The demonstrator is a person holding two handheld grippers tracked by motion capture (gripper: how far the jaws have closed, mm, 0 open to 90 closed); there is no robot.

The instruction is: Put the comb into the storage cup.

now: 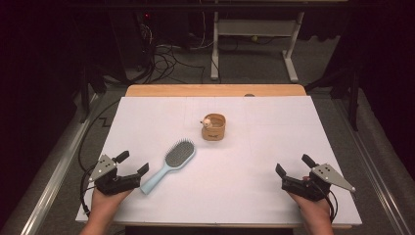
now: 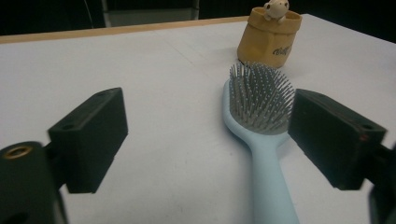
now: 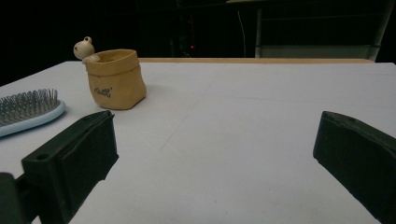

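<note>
A light blue hairbrush with grey bristles lies flat on the white table top, handle toward the near left. Its handle end lies just beside my left gripper, which stands open and empty near the front left edge. From the left gripper view the hairbrush lies ahead, close to the right jaw. A tan pot with a small animal figure on its rim stands mid-table, behind the brush. My right gripper rests open and empty at the front right. In the right gripper view the pot stands far left.
The white sheet covers a wooden table whose far edge shows bare. Beyond it are cables on the floor and a white desk frame. A metal rail runs along the left side.
</note>
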